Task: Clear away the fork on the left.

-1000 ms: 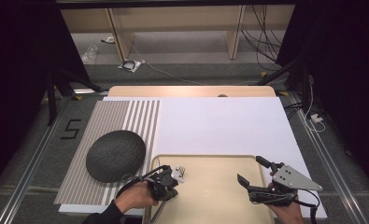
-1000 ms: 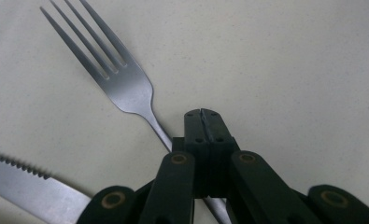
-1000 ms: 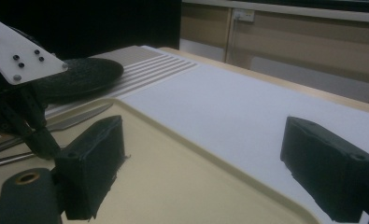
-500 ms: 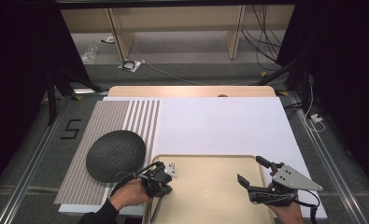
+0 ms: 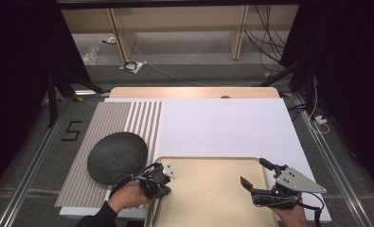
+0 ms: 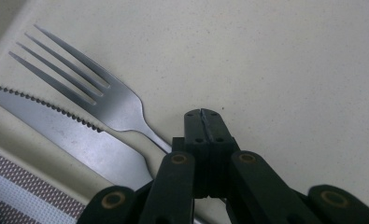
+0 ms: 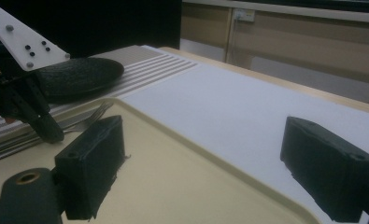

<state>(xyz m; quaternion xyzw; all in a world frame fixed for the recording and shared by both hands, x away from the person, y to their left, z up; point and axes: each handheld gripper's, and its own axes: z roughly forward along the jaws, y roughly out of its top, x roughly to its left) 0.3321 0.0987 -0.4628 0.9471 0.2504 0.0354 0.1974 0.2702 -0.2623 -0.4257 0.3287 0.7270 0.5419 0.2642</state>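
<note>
A black "5" (image 5: 71,131) is marked on the grey floor left of the counter (image 5: 222,123); nothing else is readable.

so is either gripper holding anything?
No. The left gripper is shut on nothing beside the fork handle; the right gripper is open and empty.
</note>
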